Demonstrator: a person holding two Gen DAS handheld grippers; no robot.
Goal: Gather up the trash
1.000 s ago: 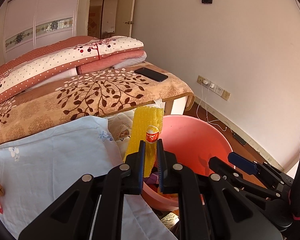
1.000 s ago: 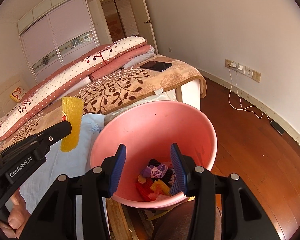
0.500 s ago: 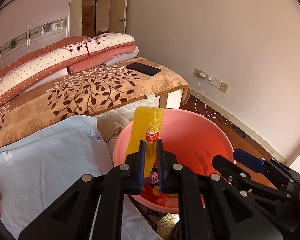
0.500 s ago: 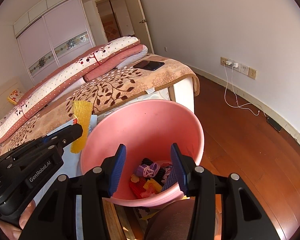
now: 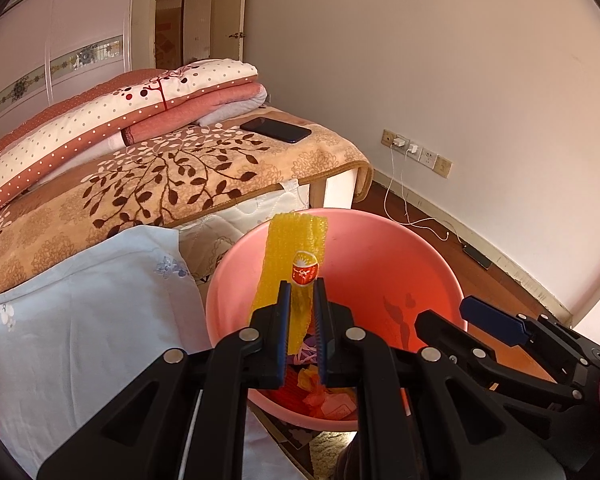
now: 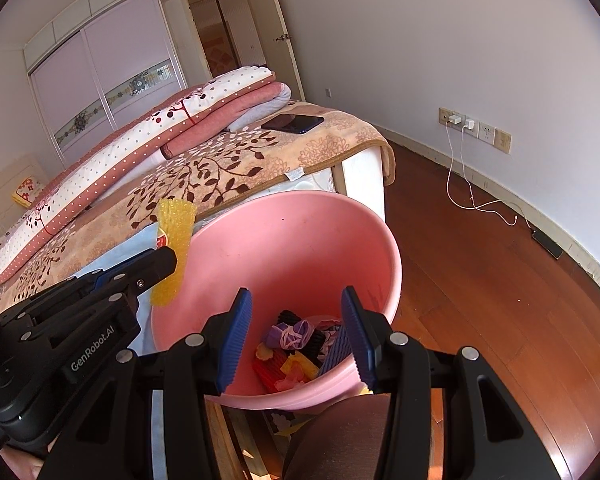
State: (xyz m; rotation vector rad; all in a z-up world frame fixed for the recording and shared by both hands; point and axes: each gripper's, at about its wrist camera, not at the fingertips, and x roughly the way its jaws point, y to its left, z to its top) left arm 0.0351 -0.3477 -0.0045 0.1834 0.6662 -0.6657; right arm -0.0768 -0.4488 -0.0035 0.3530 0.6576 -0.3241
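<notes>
My left gripper [image 5: 300, 292] is shut on a yellow foam wrapper [image 5: 296, 248] with a red round sticker, held upright over the near left rim of a pink basin [image 5: 380, 264]. In the right wrist view the wrapper [image 6: 174, 248] sits just left of the basin's rim [image 6: 392, 248]. The basin holds several bits of coloured trash [image 6: 296, 340]. My right gripper [image 6: 296, 312] is open and empty above the basin's near side; it also shows at the right of the left wrist view [image 5: 488, 320].
A bed with a leaf-patterned blanket [image 5: 160, 184] lies behind the basin, with a folded quilt [image 5: 120, 120] and a black phone [image 5: 276, 129]. A light blue cloth [image 5: 80, 312] is left of the basin. Wood floor [image 6: 500, 280], charger cables [image 6: 460, 184] and wall lie to the right.
My left gripper has carried the yellow wrapper rightward, from beside the basin to over its rim. The basin has come closer in both views. The right gripper stays open.
</notes>
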